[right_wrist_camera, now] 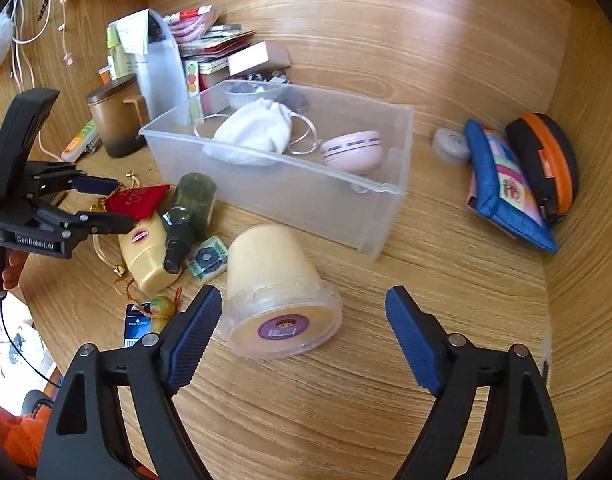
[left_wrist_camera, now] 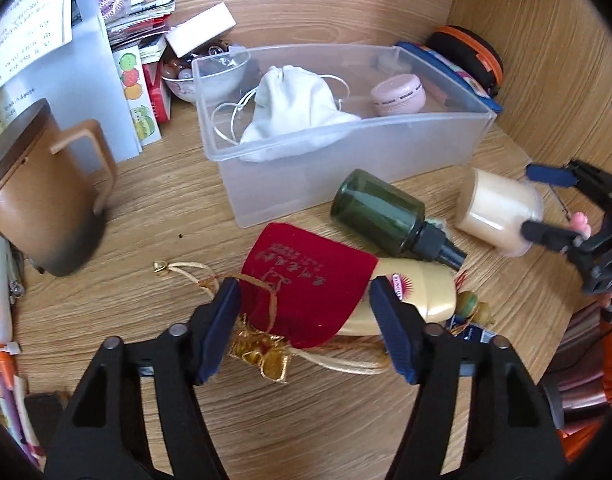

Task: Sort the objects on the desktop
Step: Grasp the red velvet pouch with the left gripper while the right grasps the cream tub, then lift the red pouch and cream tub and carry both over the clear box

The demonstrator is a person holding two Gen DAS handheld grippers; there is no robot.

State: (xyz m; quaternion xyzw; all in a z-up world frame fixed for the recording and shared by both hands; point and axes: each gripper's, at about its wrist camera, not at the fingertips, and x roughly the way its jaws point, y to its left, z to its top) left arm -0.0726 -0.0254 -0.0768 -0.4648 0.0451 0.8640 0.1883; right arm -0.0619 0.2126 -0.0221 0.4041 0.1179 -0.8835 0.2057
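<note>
Wooden desk (left_wrist_camera: 146,216) half sorted — bag (left_wrist_camera: 294,112) and compact (left_wrist_camera: 398,94) sit in the bin (left_wrist_camera: 346,160), while both grippers (left_wrist_camera: 306,320) (right_wrist_camera: 302,332), jaws open, straddle the red pouch (left_wrist_camera: 306,280) and tub (right_wrist_camera: 274,280).

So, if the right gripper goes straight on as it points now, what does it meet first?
Most likely the cream tub lying on its side: it sits just ahead between the open fingers of the right gripper, nearer the left one. Depth is unclear.

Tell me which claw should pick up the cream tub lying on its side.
Right. The right claw is open with the cream tub lying between its pads, untouched. The left claw is open astride the red pouch, with the green bottle lying between it and the tub.
</note>
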